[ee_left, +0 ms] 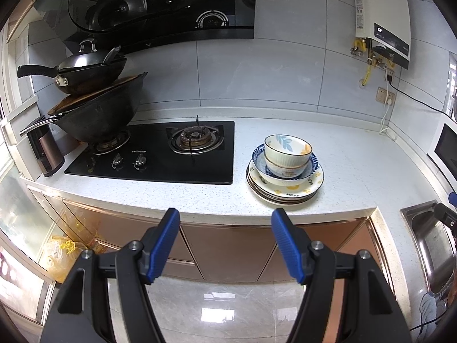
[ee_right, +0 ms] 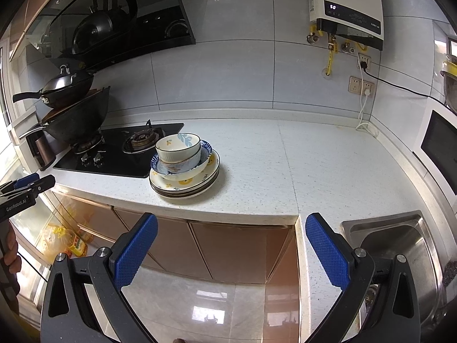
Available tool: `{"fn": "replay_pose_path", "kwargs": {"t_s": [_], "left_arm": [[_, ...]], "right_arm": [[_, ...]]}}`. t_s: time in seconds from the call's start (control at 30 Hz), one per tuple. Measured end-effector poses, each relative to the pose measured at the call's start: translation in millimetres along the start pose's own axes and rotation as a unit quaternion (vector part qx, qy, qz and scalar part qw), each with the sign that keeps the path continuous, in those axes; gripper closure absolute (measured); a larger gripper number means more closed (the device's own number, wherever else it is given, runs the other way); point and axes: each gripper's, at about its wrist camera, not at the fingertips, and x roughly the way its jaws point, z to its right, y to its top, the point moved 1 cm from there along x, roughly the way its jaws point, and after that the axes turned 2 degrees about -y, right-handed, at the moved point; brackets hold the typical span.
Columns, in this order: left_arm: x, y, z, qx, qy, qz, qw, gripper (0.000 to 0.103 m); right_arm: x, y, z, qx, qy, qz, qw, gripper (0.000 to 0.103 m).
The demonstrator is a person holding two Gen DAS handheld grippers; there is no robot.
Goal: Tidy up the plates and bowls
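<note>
White speckled counter [ee_left: 357,171] carries the stack just right of the stove [ee_left: 160,154]: a cream bowl [ee_left: 287,151] nested in a blue-rimmed bowl [ee_left: 310,168] atop plates [ee_left: 285,193]. The left gripper [ee_left: 225,243] and right gripper [ee_right: 231,245] both hang wide open, empty, short of the counter edge.

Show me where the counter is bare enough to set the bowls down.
Bare counter runs from the dish stack right to the microwave, and back to the wall sockets. A narrower front strip lies below the stove. Left is crowded: stacked woks and burners. The sink bounds the right front.
</note>
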Motion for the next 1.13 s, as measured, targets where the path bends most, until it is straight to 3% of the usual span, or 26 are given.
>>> {"fn": "replay_pose_path", "kwargs": {"t_s": [0.63,1.13], "left_arm": [[-7.2,0.6,7.4,0.0,0.012,0.017,0.9998,0.037],[-16.3,-2.9,8.2,0.003,0.0,0.017,0.9999,0.037]], "right_arm": [[2.3,-0.3,5.1,-0.004,0.007,-0.002,1.0,0.001],[-3.7,-4.7,5.0,-0.004,0.006,0.001,1.0,0.001]]}}
